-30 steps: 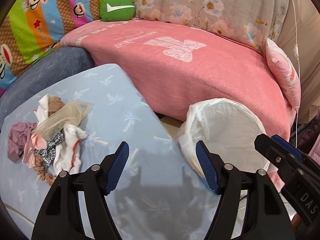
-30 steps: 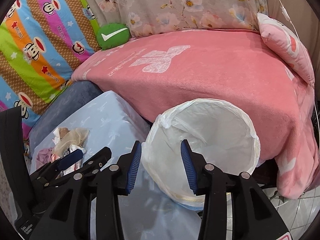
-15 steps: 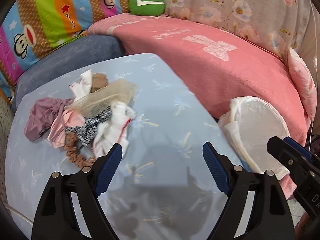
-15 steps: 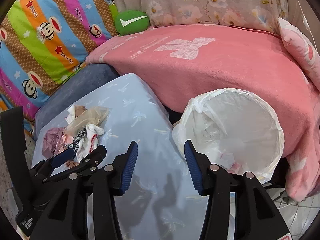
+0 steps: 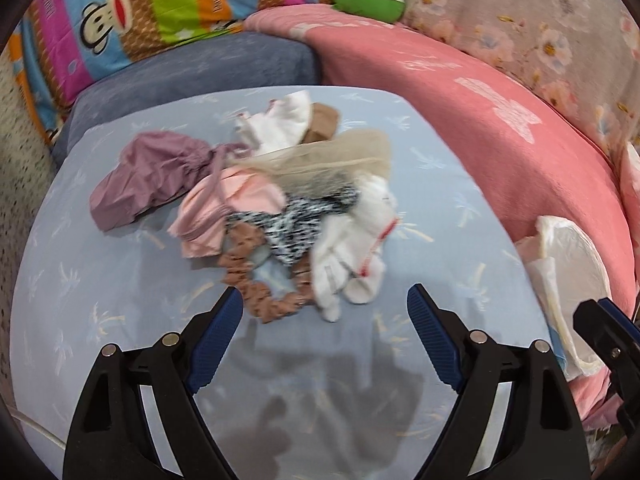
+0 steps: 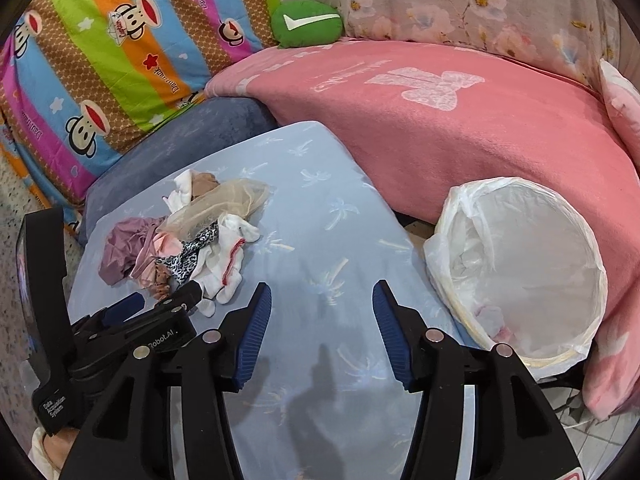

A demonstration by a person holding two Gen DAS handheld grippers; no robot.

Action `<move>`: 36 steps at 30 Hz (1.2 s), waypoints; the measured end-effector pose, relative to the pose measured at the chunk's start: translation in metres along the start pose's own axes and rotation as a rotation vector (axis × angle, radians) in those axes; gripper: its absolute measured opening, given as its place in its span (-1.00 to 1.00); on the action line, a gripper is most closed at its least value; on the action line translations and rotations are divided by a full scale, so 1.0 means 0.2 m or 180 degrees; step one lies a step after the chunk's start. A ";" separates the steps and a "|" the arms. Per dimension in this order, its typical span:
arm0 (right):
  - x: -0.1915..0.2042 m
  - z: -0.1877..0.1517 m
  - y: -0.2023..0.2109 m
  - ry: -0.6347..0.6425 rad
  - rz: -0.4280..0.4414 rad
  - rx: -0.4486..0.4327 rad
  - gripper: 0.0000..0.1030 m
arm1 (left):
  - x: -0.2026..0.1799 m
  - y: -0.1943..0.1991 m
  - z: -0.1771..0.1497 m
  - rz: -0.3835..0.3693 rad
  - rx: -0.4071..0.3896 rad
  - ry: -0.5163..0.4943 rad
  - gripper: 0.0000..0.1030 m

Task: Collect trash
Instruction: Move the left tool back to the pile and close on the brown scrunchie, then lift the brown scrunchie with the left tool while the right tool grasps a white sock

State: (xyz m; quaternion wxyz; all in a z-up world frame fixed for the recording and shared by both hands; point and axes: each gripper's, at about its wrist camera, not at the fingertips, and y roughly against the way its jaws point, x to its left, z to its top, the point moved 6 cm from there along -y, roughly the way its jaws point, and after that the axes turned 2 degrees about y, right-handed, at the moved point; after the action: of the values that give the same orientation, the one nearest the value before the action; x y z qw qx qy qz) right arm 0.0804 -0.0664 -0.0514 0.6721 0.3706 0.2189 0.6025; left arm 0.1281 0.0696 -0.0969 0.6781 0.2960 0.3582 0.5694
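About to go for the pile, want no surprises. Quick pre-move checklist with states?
1. Left tool open, nothing between its fingers: ok.
2. Right tool open and empty; both have just been opening: ok.
3. Pile of scraps in front of left tool, nothing covering it: ok.
4. Bin mouth open, liner in place: ok.
5. Left tool touching pile: not yet.
6. Scraps tangled together: cannot tell.

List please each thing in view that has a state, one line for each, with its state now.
left gripper: open, jaws have just been opening, nothing between them
right gripper: open, jaws have just been opening, nothing between them
pile of rags: heaped on the blue cushion, untouched
lined bin: open, small scraps at the bottom
green pillow: lying on the pink blanket
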 end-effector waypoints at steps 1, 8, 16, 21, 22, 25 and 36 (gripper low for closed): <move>0.02 0.00 -0.01 0.0022 0.0008 0.0010 0.02 | 0.04 -0.01 0.00 0.0019 0.0015 0.0053 0.56; 0.16 0.00 -0.09 0.0163 0.0067 0.0088 0.02 | 0.23 -0.07 0.00 0.0100 0.0095 0.0341 0.56; 0.31 0.01 -0.22 0.0268 0.0138 0.0186 0.02 | 0.30 -0.15 0.02 0.0074 0.0185 0.0440 0.25; 0.37 0.01 -0.30 0.0295 0.0145 0.0239 0.02 | 0.32 -0.23 0.00 -0.0117 0.0398 0.0535 -0.54; 0.38 0.02 -0.32 0.0296 0.0156 0.0248 0.02 | 0.32 -0.22 -0.01 -0.0120 0.0395 0.0550 -0.64; 0.42 0.02 -0.37 0.0313 0.0190 0.0287 0.02 | 0.33 -0.20 -0.02 -0.0137 0.0368 0.0539 -0.71; 0.62 0.01 -0.55 0.0448 0.0438 0.0441 -0.33 | 0.46 -0.11 -0.05 -0.0034 0.0319 0.0596 -0.72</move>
State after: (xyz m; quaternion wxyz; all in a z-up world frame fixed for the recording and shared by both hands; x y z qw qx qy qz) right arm 0.1755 0.0532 -0.1161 0.5850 0.3871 0.2807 0.6551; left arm 0.1407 0.1565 -0.1350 0.6289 0.2732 0.4496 0.5724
